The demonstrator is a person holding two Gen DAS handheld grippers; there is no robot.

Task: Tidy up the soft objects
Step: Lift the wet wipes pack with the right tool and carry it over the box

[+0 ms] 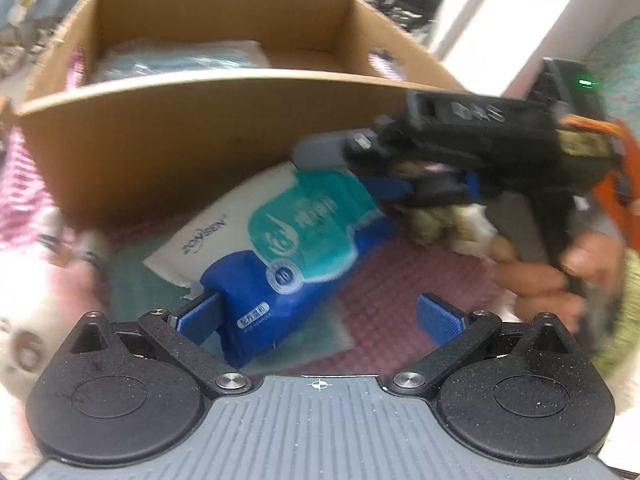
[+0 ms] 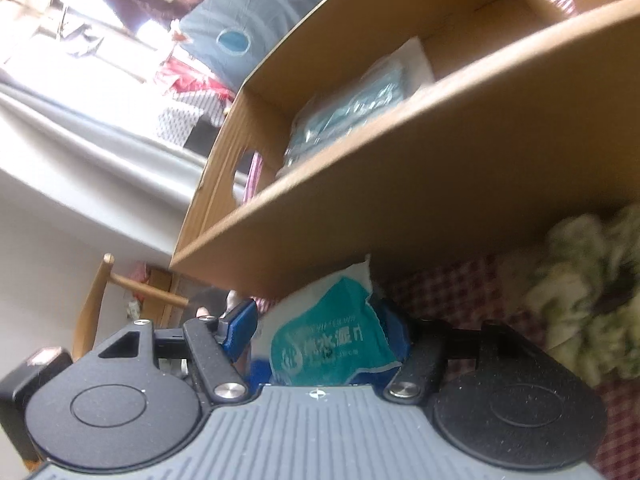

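Left wrist view: left gripper (image 1: pixel 320 316) jaws spread wide, only the left pad touching the tissue pack (image 1: pixel 276 248) at frame center. Right gripper (image 1: pixel 394 190) and hand (image 1: pixel 560 276) visible only here. Right wrist view: right gripper (image 2: pixel 320 332) clamps the tissue pack (image 2: pixel 332 340). Behind, cardboard box (image 2: pixel 440 168) holding another pack (image 2: pixel 352 104); crumpled cloth (image 2: pixel 588 280) at right.

A pink checked cloth (image 1: pixel 380 280) covers the supporting surface across the lower centre of the left wrist view, and on it sit a cardboard box (image 1: pixel 160 136) at upper centre, a tissue pack (image 1: pixel 280 240) before it, and a teal mat (image 1: pixel 136 280) beneath the pack.
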